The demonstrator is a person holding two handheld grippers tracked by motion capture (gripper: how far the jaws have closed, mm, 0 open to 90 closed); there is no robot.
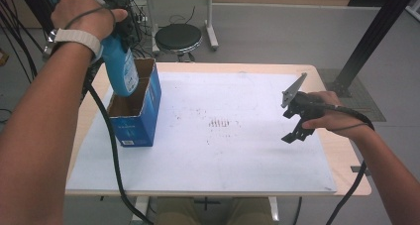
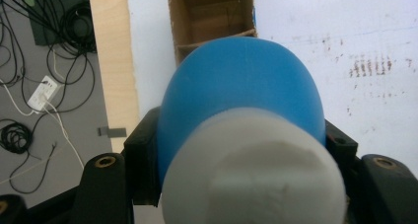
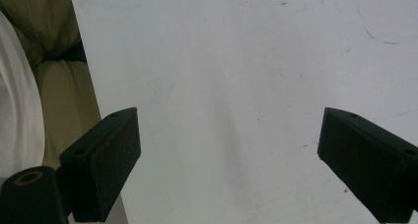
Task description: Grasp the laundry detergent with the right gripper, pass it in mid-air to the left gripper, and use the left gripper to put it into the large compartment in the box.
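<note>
A round black stool [image 1: 178, 37] stands beyond the table [image 1: 341, 150], cables [image 2: 29, 91] on the floor.

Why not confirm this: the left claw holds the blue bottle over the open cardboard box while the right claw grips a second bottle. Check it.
One detail is wrong. The right claw grips nothing: the right gripper view shows its jaws spread over bare white table cover. The left claw does hold the blue bottle over the cardboard box.

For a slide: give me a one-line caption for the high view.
Left gripper holds a blue bottle over an open box; right gripper hovers open above the white mat.
</note>
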